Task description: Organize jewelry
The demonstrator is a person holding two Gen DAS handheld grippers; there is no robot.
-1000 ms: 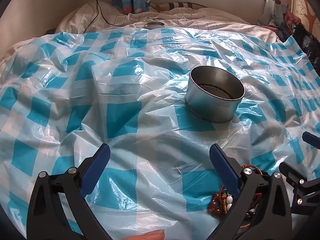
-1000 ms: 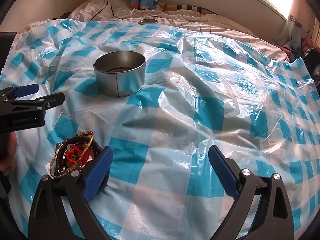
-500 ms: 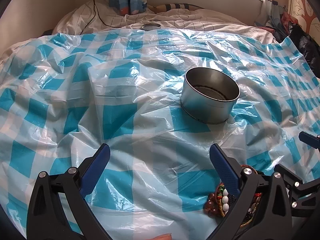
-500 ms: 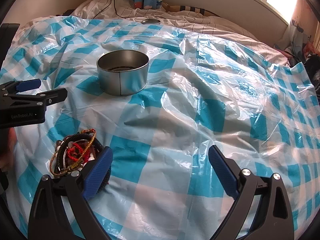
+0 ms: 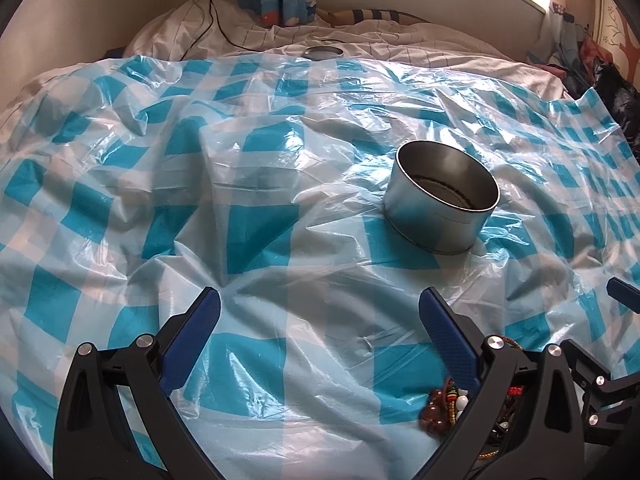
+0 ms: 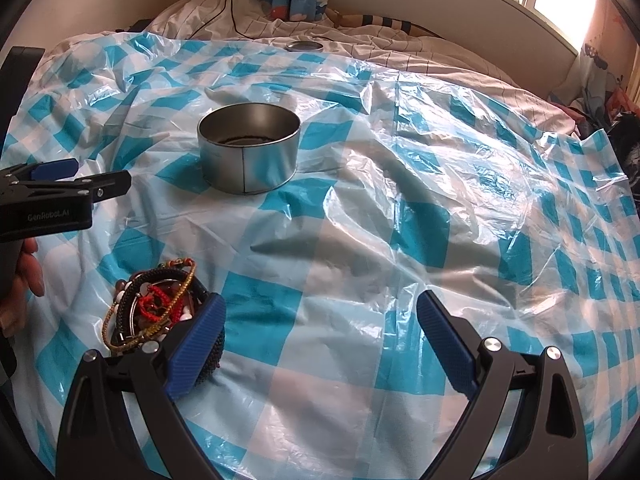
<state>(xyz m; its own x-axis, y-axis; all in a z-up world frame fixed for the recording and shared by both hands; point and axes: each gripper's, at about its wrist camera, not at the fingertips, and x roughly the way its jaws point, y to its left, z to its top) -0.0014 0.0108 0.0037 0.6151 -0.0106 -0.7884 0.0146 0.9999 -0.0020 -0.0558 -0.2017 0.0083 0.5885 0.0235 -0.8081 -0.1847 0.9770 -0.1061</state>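
Note:
A round metal tin [image 5: 440, 204] [image 6: 249, 152] stands open on the blue-and-white checked plastic sheet [image 5: 260, 220] [image 6: 400, 220], with something dark lying at its bottom. A heap of bead bracelets and cords [image 6: 154, 306] [image 5: 444, 406] lies on the sheet near me, left of my right gripper's left finger and partly hidden behind my left gripper's right finger. My left gripper [image 5: 320, 332] is open over bare sheet. My right gripper [image 6: 320, 332] is open too, nothing between its fingers. From the right wrist view the left gripper [image 6: 68, 186] shows at the left edge, held by a hand [image 6: 18, 284].
The sheet covers a bed with a striped white duvet [image 5: 380, 46]. A flat round metal lid [image 5: 322, 53] [image 6: 305, 45] lies on the duvet beyond the sheet. Curtains and a window ledge stand behind; clothes pile up at the far right [image 5: 612, 92].
Both grippers have eased back and slightly left; the tin and jewelry heap sit a little farther away. Both stay open, and nothing has been picked up.

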